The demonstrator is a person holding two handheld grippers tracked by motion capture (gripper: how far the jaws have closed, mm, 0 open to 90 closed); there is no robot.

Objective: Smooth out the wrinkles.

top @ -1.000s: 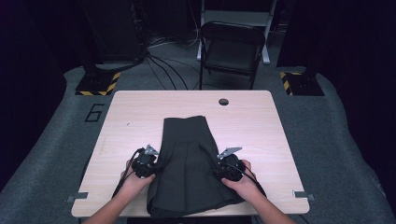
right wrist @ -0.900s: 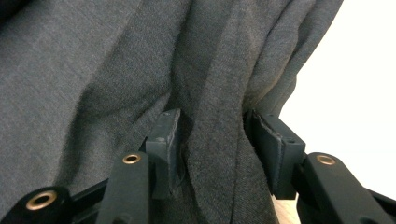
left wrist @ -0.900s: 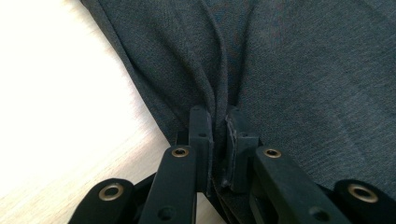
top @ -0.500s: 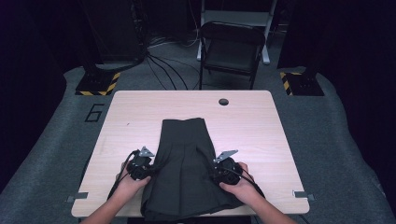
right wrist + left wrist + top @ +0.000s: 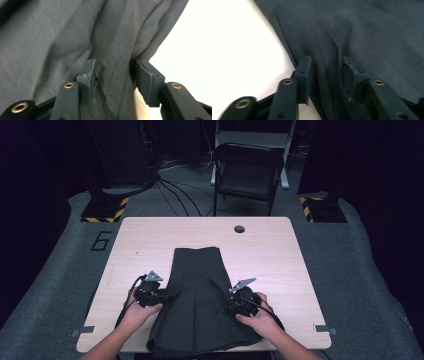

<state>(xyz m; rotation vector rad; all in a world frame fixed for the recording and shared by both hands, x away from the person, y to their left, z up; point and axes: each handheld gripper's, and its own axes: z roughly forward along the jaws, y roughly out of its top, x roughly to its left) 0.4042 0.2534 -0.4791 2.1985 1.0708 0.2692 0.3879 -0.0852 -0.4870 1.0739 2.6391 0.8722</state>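
Fingers [image 5: 303, 75] of both grippers pinch the dark skirt's [image 5: 197, 300] side edges; pull evenly, keeping it flat on the tabletop [image 5: 280, 255].

Dark pleated skirt [image 5: 200, 302] lies flat, hem overhanging the table's near edge.

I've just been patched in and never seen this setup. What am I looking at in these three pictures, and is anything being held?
No robot arm here: a person holds a two-jaw tool in each hand. The high view looks down on a wooden table with a dark pleated garment lying on it. The left gripper and right gripper sit at its two side edges. The other two pictures come from cameras riding on the grippers. In each, the black jaws have bunched fabric between them, so both seem to grip the cloth, though the jaws aren't fully closed.
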